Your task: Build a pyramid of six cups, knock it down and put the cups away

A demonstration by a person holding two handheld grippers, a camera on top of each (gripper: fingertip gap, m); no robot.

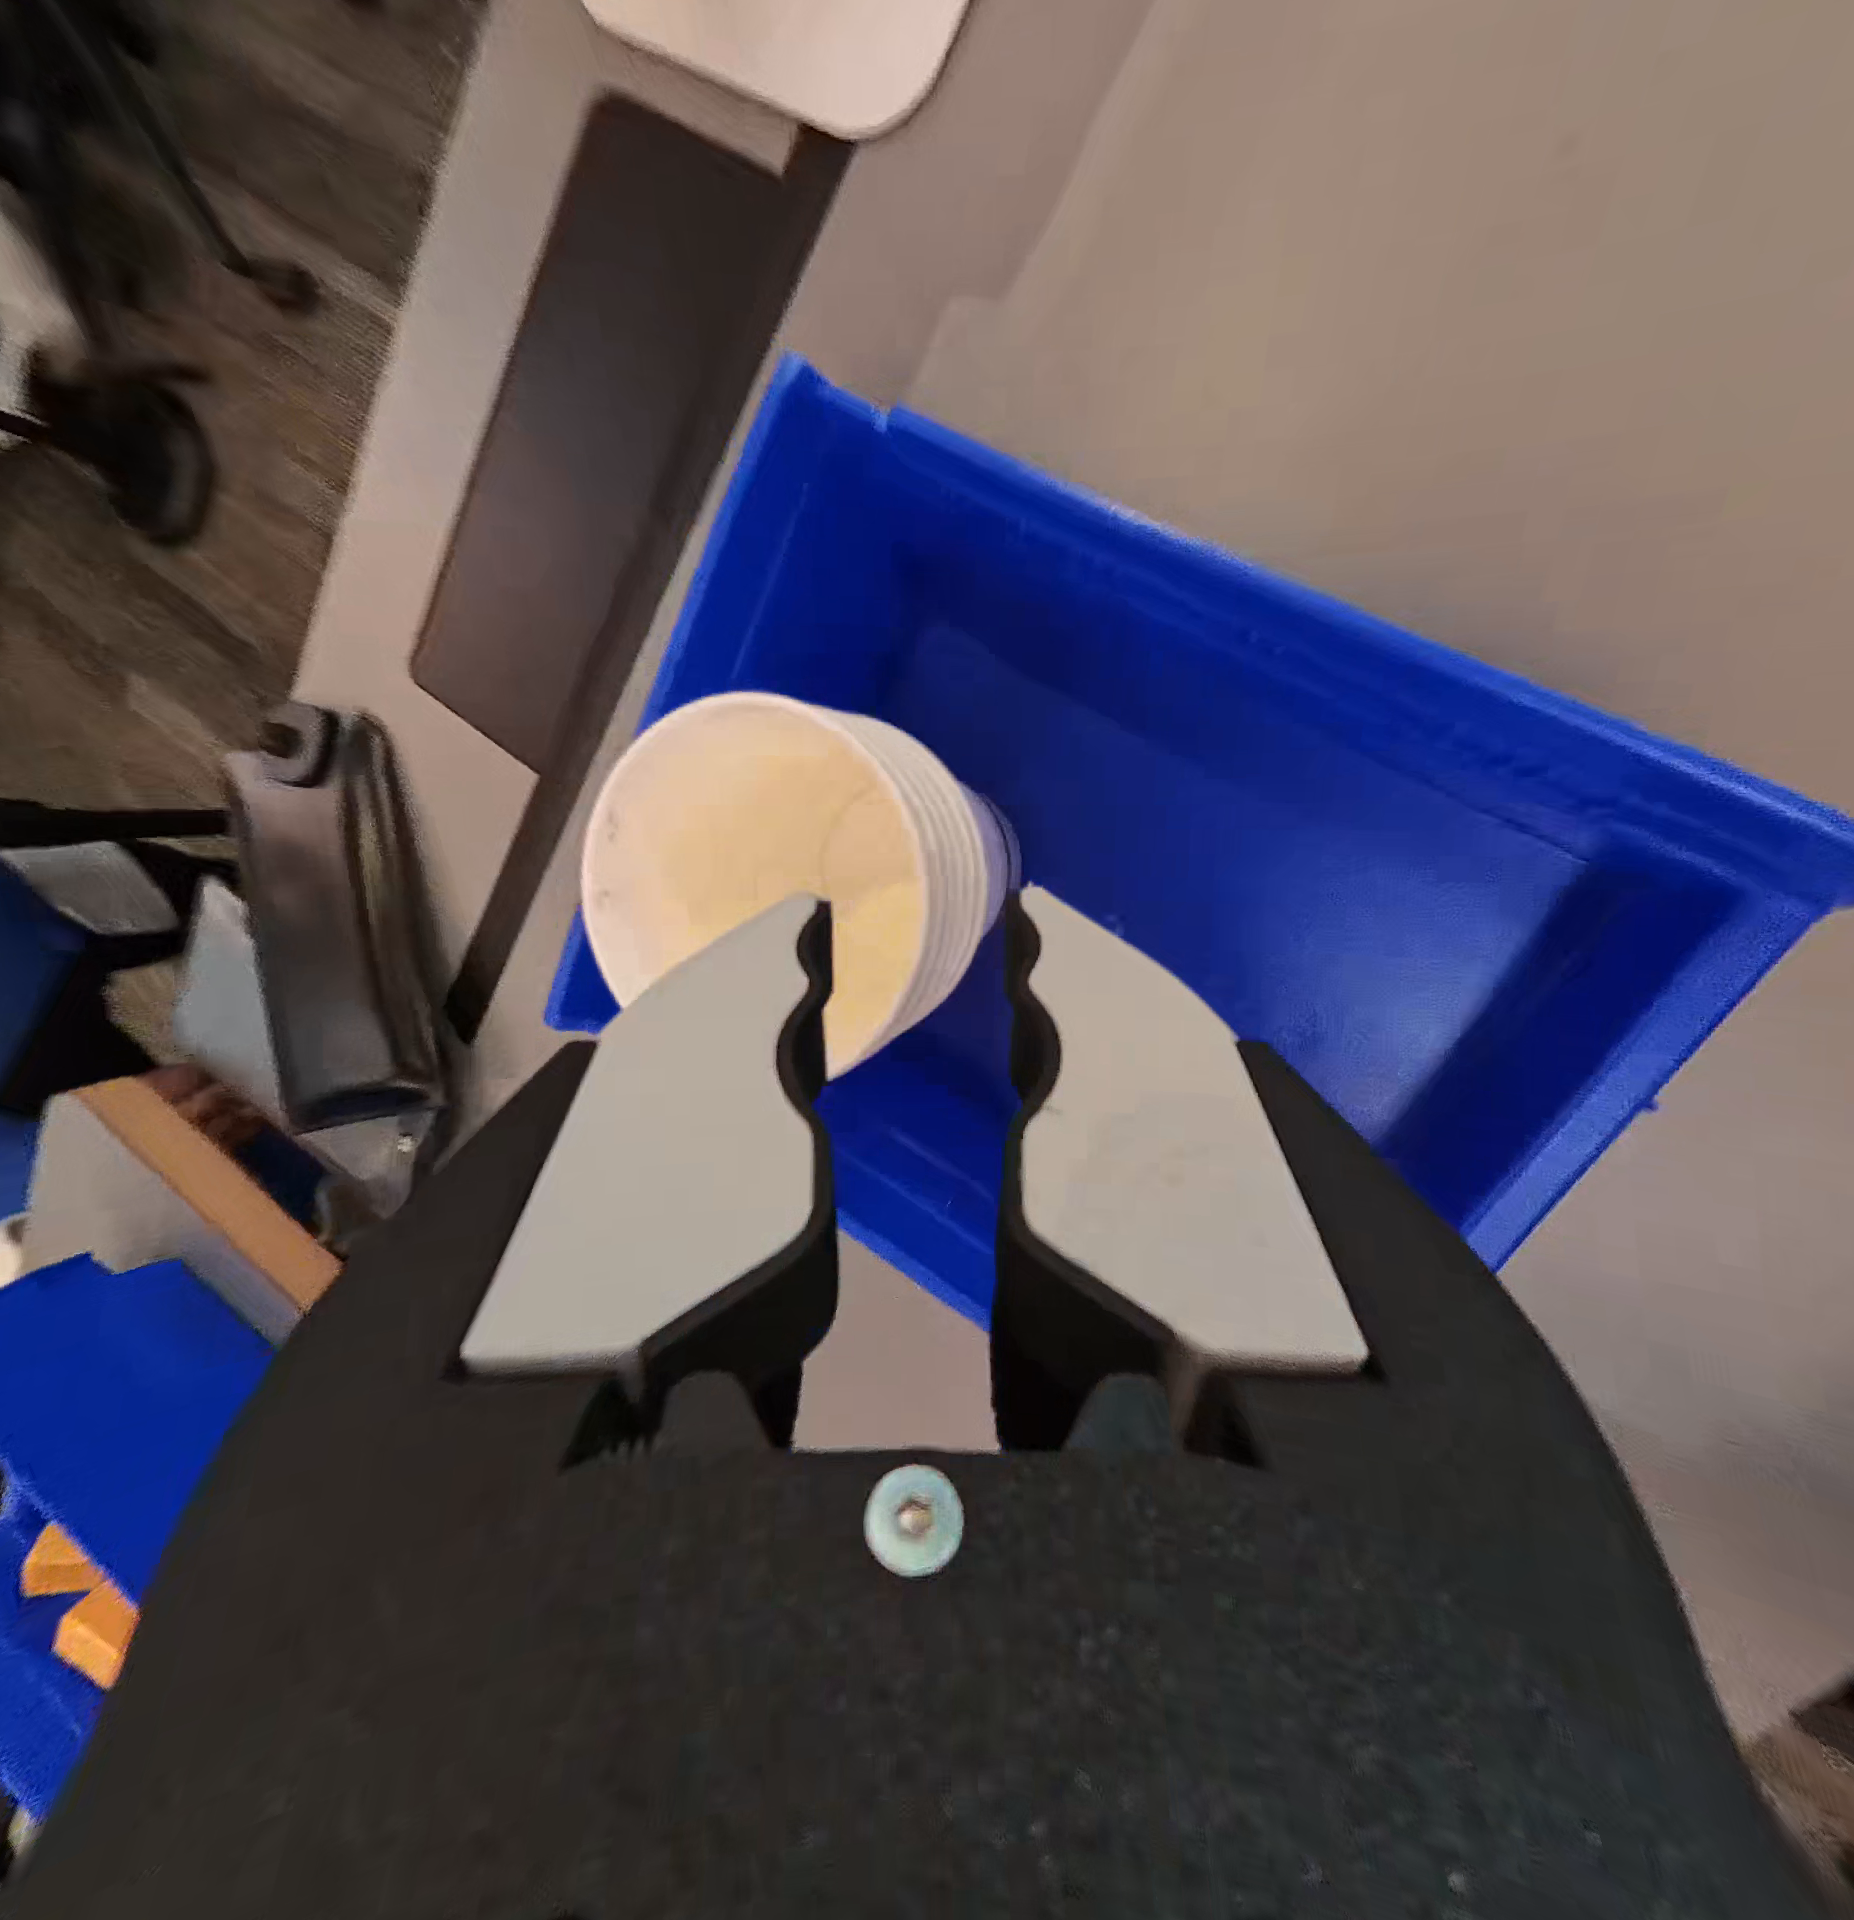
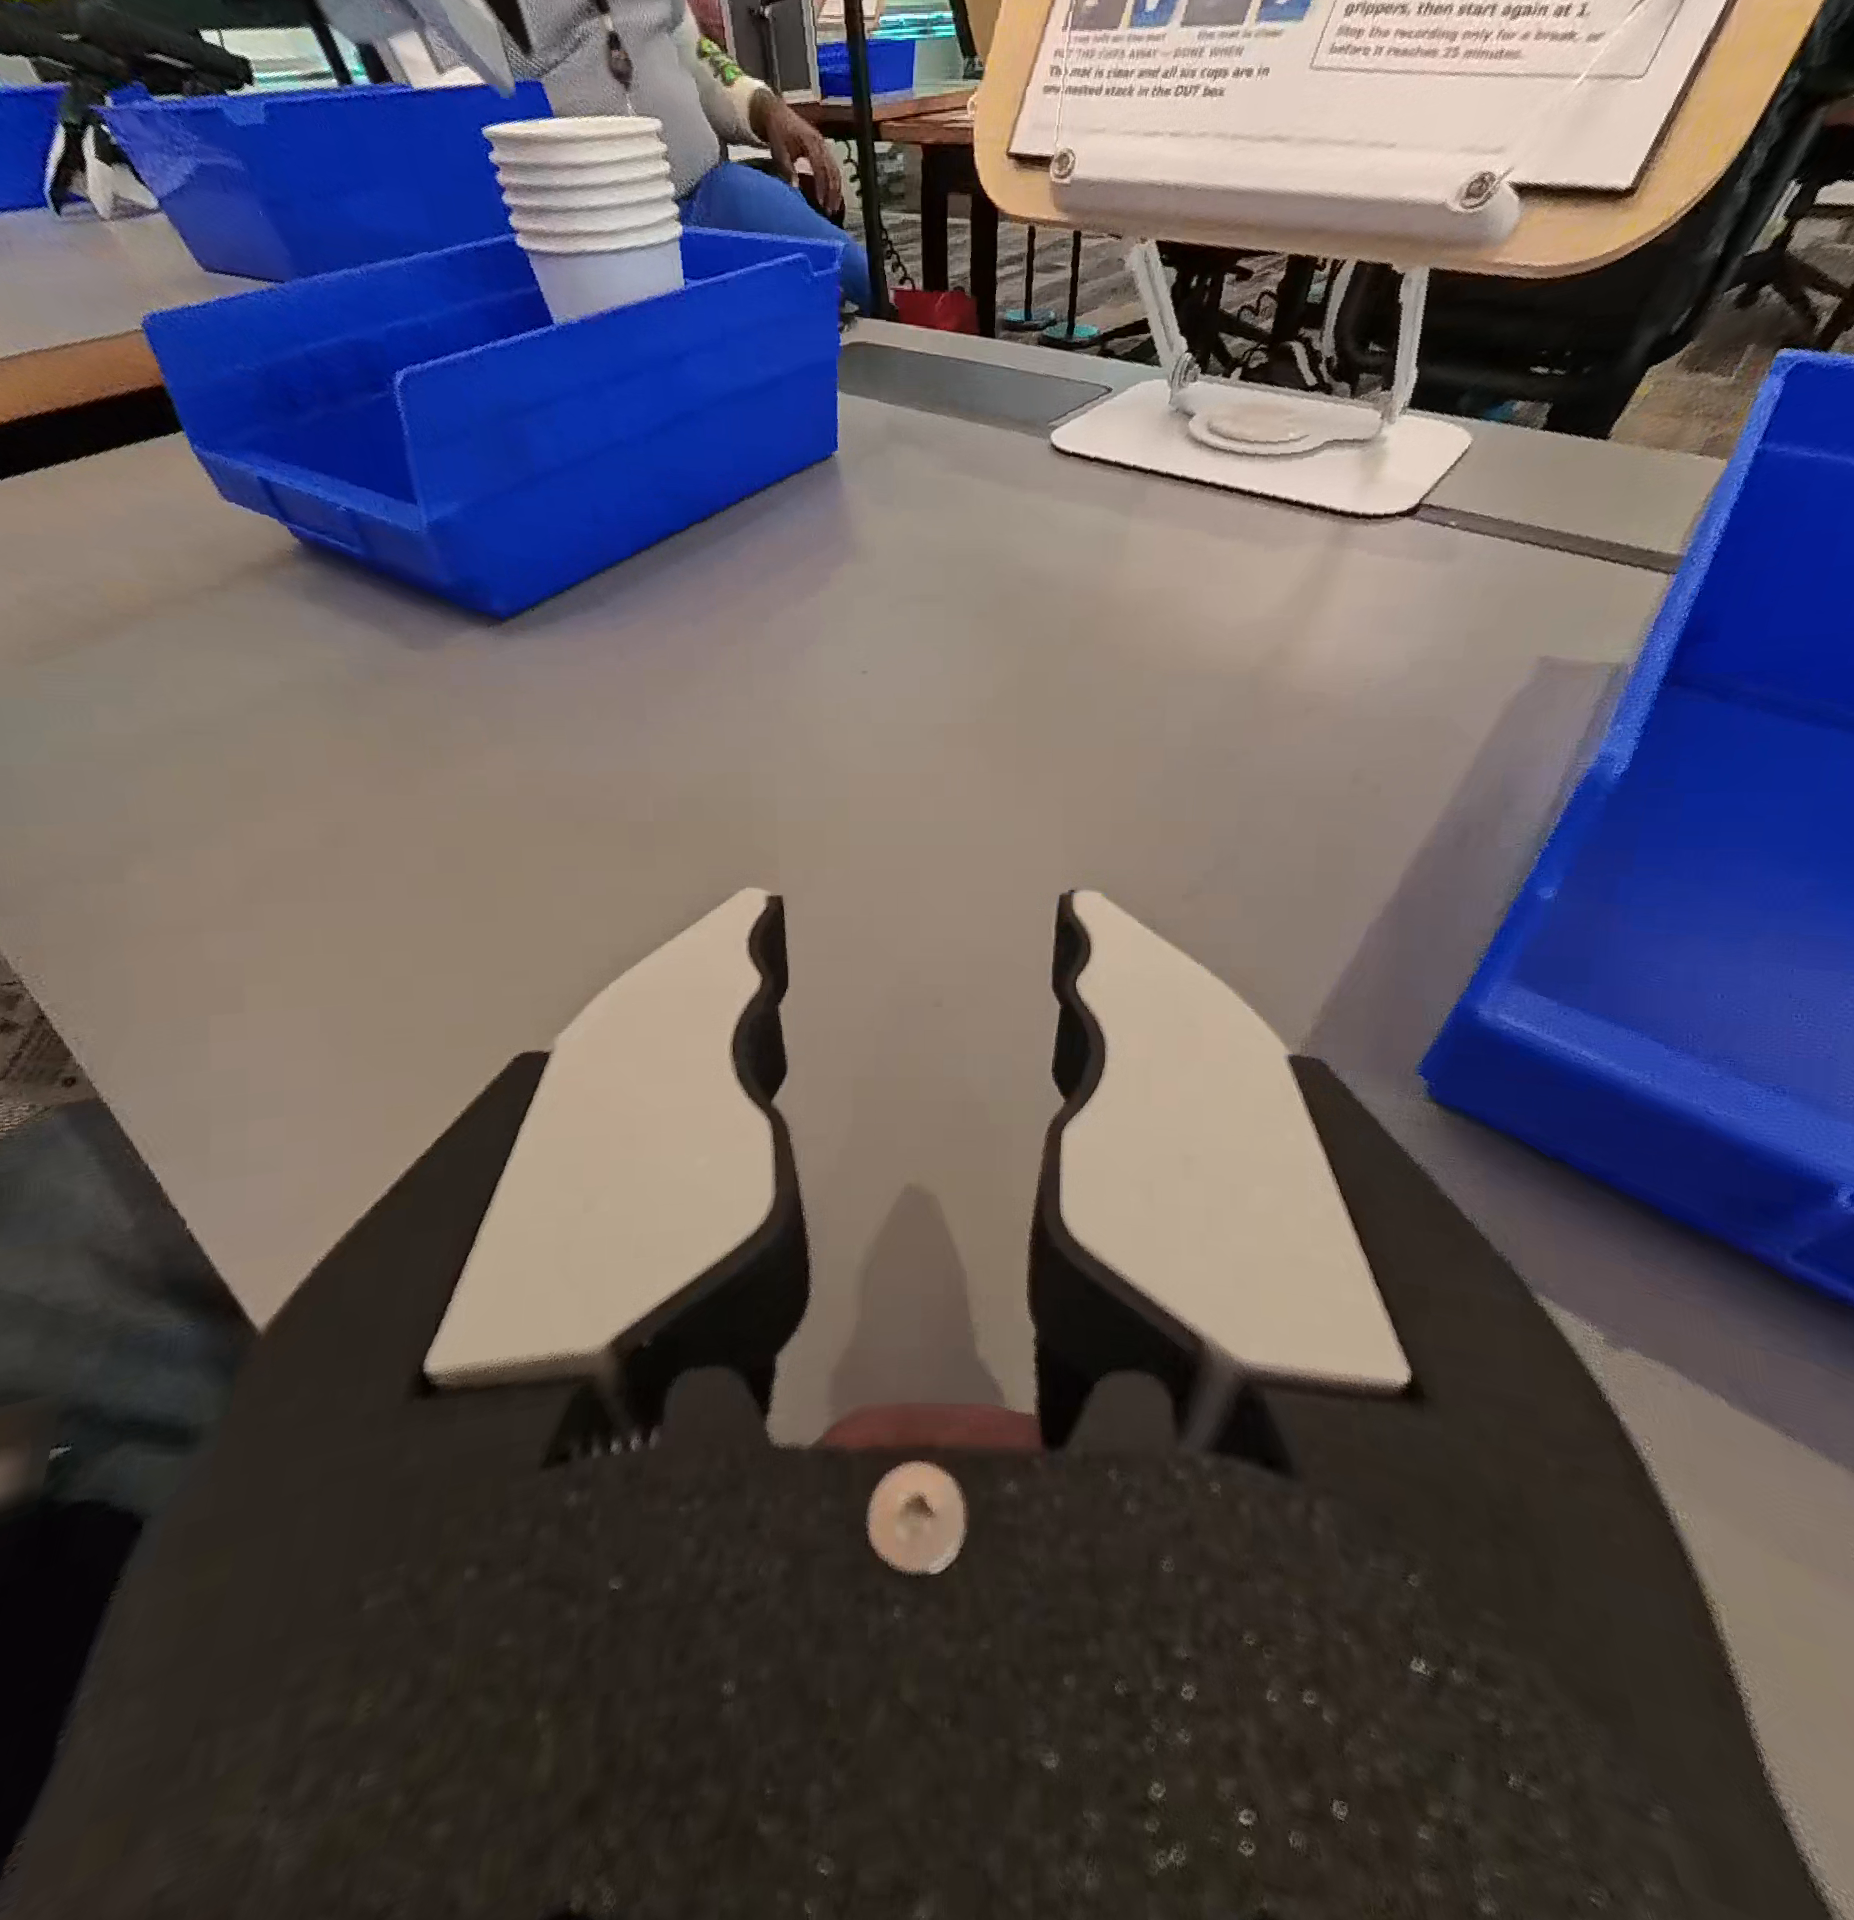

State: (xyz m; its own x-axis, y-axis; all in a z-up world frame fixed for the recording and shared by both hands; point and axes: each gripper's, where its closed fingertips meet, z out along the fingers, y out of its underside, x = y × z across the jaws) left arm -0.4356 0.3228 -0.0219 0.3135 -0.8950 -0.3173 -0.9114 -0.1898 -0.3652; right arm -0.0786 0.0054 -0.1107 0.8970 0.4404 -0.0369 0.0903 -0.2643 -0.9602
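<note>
Landmark: table [image 2: 902,675]. Bin [image 2: 507,436] on table, far left. Nested cup stack [image 2: 590,208] upright inside that bin, at its back wall. Second bin [image 2: 1681,935] on table, right edge, nearer than first. Stand [image 2: 1266,447] with board on table, far side, between bins. Person beyond table, behind cup stack. Third bin [image 2: 310,177] behind first, on neighbouring surface.

you see one nested stack of white cups [image 2: 590,203], six rims countable; four blue bins in the right wrist view, nearest-left bin [image 2: 507,436] holding the stack; two grippers; one document stand [image 2: 1266,436].
</note>
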